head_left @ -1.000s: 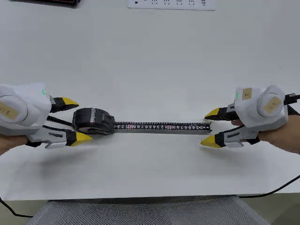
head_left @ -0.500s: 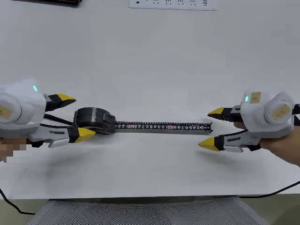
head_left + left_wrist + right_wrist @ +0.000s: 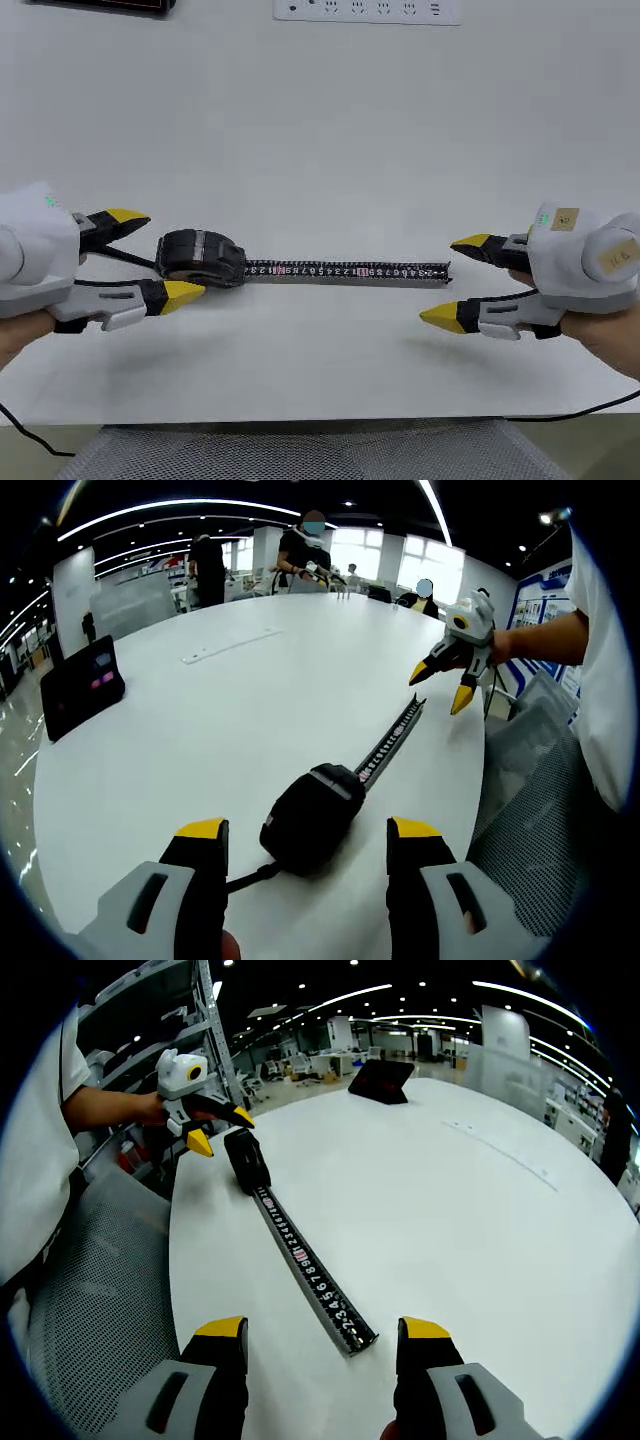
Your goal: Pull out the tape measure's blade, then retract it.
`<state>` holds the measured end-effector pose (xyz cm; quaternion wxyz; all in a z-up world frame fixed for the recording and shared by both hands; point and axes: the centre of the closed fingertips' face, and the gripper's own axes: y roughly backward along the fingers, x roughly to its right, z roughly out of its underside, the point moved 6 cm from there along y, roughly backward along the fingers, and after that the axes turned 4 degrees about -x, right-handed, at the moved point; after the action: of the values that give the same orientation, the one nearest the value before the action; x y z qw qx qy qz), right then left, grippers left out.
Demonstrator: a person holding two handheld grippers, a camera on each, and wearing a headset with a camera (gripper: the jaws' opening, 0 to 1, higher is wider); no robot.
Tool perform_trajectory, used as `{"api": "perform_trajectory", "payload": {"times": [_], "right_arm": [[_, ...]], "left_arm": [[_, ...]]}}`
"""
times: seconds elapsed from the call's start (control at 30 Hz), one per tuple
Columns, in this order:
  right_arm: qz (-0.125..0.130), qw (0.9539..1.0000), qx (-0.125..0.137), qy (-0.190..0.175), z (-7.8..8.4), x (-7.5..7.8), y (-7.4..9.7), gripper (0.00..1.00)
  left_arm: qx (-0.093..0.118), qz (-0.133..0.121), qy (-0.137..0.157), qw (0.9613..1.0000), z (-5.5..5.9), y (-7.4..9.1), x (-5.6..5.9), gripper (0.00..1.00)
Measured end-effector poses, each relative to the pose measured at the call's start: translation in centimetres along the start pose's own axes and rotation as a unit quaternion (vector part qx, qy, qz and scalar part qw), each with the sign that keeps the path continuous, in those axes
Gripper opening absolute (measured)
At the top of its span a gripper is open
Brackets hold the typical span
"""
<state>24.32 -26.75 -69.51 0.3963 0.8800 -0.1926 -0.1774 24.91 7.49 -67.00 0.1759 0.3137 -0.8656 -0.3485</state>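
Blade (image 3: 345, 271) lies drawn out from the tape measure (image 3: 200, 258) on the table (image 3: 320, 120); left tongs (image 3: 167, 253) and right tongs (image 3: 445, 279) both gape released, grasping nothing, so retraction appears left to do.

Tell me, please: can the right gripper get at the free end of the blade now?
Probably yes. The right gripper is open, and the blade's free end lies just ahead between its jaws, not touched by them. Nothing else stands in the way.
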Motion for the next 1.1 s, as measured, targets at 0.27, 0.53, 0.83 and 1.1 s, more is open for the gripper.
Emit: {"api": "perform_trajectory", "payload": {"times": [0.27,0.53,0.83,1.1], "right_arm": [[0.005,1.0000,0.006,-0.005,0.0,-0.7,0.4,0.67],[0.016,0.9997,0.015,-0.011,0.0,-1.1,0.8,0.76],[0.025,0.9992,0.028,-0.016,0.1,-1.5,1.1,0.80],[0.046,0.9976,0.049,-0.016,0.4,-2.2,1.2,0.79]], "left_arm": [[0.004,-0.001,0.018,0.9998,0.8,0.6,0.8,0.64],[0.009,-0.007,0.035,0.9993,1.3,1.2,1.5,0.69],[0.015,-0.021,0.044,0.9987,1.9,1.5,2.0,0.73],[0.019,-0.022,0.051,0.9983,2.4,1.7,2.6,0.75]]}}
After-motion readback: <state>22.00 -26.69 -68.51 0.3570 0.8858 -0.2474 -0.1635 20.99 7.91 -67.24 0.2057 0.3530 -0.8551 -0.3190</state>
